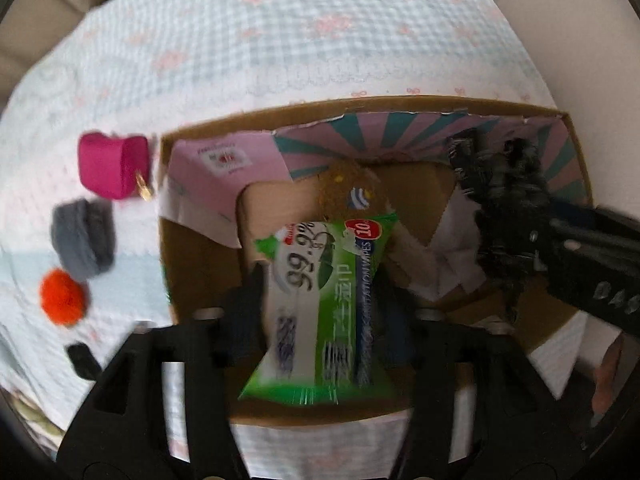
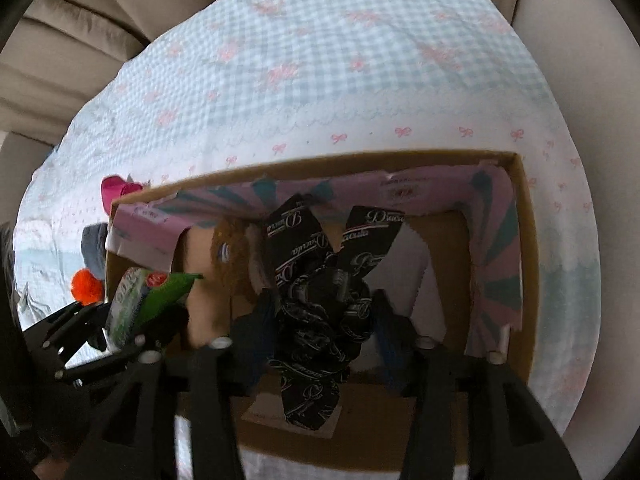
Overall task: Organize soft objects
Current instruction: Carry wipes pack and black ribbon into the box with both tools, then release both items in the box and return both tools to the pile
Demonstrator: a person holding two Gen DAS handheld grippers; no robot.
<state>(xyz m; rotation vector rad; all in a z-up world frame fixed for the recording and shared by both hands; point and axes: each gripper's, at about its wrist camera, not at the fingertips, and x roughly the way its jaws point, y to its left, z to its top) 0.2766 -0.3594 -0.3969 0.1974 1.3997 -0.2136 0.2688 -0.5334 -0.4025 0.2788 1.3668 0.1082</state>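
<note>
An open cardboard box (image 1: 400, 104) with pink and teal striped lining sits on the checked cloth. My left gripper (image 1: 320, 312) points down into it. A green wet wipes pack (image 1: 316, 300) hangs face-on between its spread fingers, and I see no firm pinch on it. My right gripper (image 2: 320, 332) hangs over the box's (image 2: 320, 160) right half. A black printed ribbon bow (image 2: 320, 312) sits between its fingers with gaps on both sides. A brown plush toy (image 1: 348, 184) lies inside at the back. The bow (image 1: 504, 200) also shows in the left wrist view.
Left of the box lie a magenta pouch (image 1: 112, 168), a grey knitted piece (image 1: 84, 240), an orange pompom (image 1: 62, 296) and a small black item (image 1: 80, 358). The blue and white checked cloth (image 1: 280, 40) stretches behind the box. Beige cushions border it.
</note>
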